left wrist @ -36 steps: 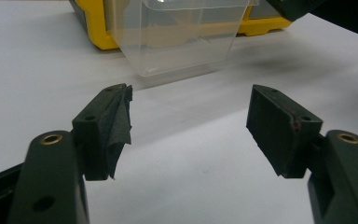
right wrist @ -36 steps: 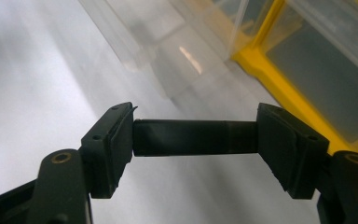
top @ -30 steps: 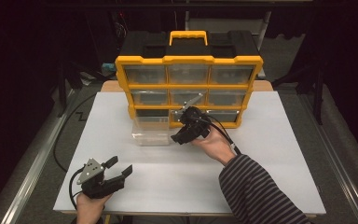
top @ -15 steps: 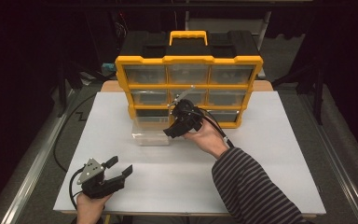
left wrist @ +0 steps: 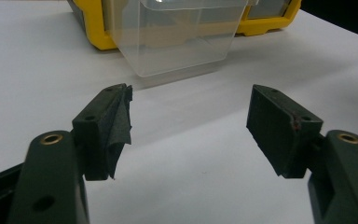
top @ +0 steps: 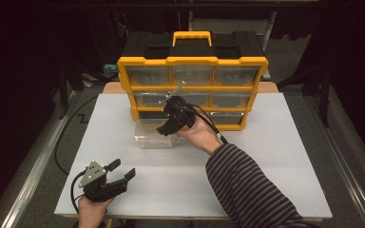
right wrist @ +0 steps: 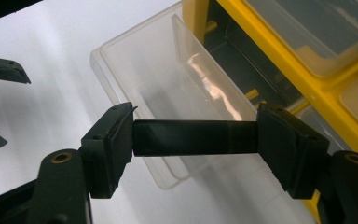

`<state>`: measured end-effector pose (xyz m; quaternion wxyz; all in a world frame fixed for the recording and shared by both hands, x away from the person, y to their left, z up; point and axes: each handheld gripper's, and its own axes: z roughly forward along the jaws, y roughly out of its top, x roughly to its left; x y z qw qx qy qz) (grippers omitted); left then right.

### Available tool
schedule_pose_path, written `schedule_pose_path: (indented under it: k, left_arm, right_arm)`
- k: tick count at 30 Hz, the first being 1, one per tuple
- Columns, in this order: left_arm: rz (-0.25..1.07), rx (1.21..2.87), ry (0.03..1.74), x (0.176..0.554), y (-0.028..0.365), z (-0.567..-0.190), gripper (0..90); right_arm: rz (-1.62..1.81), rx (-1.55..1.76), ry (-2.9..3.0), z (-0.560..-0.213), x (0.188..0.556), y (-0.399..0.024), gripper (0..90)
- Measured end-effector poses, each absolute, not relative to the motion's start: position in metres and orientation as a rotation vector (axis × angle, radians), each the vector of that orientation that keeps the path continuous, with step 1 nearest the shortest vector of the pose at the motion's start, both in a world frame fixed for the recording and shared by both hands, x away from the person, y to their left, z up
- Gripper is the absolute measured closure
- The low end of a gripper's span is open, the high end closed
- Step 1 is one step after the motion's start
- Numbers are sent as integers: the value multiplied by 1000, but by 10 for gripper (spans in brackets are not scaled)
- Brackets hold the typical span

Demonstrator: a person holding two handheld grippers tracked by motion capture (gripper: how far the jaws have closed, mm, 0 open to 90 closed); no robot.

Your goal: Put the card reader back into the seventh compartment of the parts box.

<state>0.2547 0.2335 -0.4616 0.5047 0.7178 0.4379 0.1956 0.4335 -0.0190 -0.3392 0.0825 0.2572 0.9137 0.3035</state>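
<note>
White tabletop (top: 266, 156) fills the working area, with dark surroundings behind a yellow-and-black drawer organizer (top: 192, 85) standing at its far side. Between the right tongs (right wrist: 195, 136) sits a black rectangular bar (right wrist: 193, 137), clamped end to end by the two pads and held level just above the clear plastic drawer (right wrist: 168, 93), which is pulled out of the organizer's bottom-left bay and rests on the tabletop in front of it. The step in hand looks like placing that bar into the open drawer. To do it well, the right tongs should carry the bar over the middle of the drawer's cavity, away from the near rim and from the inner divider wall, lower it until it is well inside, and only then let the pads part, so the bar drops flat rather than tipping over the edge. Turning the bar to lie along the drawer's longer side would help it settle cleanly. In the high view the right tongs (top: 173, 121) reach forward over the drawer (top: 154, 135), the hand (top: 199, 135) bent at the wrist with the palm turned inward, the striped sleeve (top: 252, 190) running diagonally from the lower right. The left tongs (left wrist: 191, 130) stand wide apart and hold nothing, pointing toward the drawer (left wrist: 179, 35) from some way off; in the high view they (top: 119, 173) rest low near the front left corner of the tabletop, the hand (top: 92, 211) under them at its edge.
</note>
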Motion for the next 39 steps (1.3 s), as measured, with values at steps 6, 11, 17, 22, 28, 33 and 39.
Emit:
schedule_pose_path:
  k: [6, 11, 17, 22, 28, 33, 39]
  left_arm:
    - [473, 1730, 1057, 254, 233, -462, 313]
    - [473, 1732, 1056, 254, 234, -461, 313]
    - [471, 1733, 1055, 254, 234, -461, 313]
    - [473, 1732, 1054, 254, 234, -461, 313]
    - [473, 1730, 1053, 254, 233, -461, 313]
    - [473, 1732, 1053, 254, 233, -461, 313]
    - [473, 1731, 1054, 255, 233, -461, 313]
  right_arm:
    - [904, 764, 2740, -341, 437, -9, 307]
    - [889, 754, 2749, -343, 439, -1, 307]
    - [897, 761, 2747, -346, 441, 3, 307]
    - [892, 762, 2751, -349, 444, 5, 305]
    - [896, 766, 2743, -350, 444, 4, 264]
    - [896, 769, 2737, -349, 444, 3, 247]
    - [900, 763, 2737, -349, 441, -2, 266]
